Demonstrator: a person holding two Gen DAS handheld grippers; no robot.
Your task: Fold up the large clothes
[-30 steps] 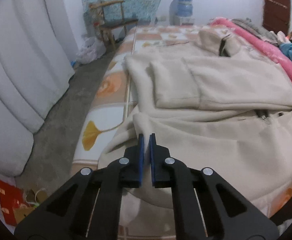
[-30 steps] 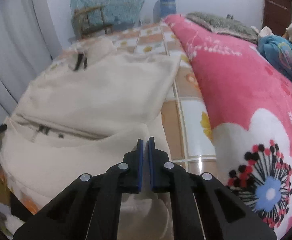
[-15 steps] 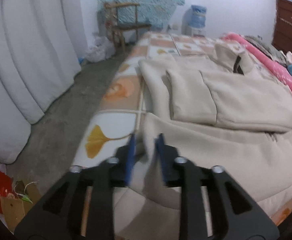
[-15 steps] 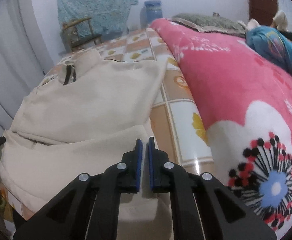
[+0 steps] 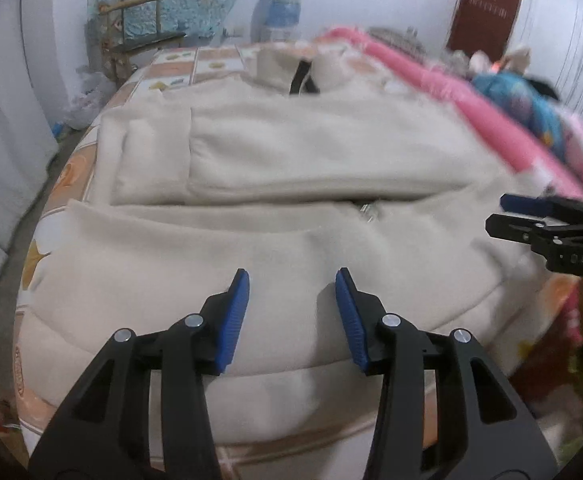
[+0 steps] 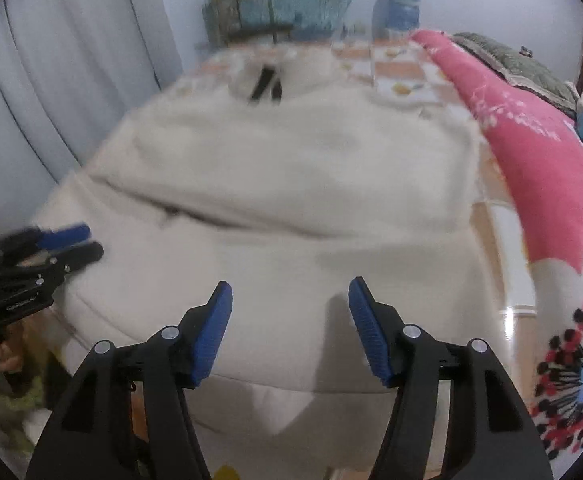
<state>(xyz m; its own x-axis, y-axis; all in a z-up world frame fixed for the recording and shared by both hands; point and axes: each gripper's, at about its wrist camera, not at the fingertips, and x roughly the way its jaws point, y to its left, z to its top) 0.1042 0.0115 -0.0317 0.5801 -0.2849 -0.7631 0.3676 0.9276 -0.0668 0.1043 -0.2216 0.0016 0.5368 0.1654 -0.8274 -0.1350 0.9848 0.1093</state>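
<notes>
The bed carries the cream jacket, folded with its near edge by the bed's front, pink blanket alongside, while the left gripper and right gripper, jaws just opened, hold nothing.

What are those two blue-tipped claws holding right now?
Nothing. The left gripper and right gripper have just been opening; both now stand open above the cream jacket, with no fabric pinched between their pads.
</notes>
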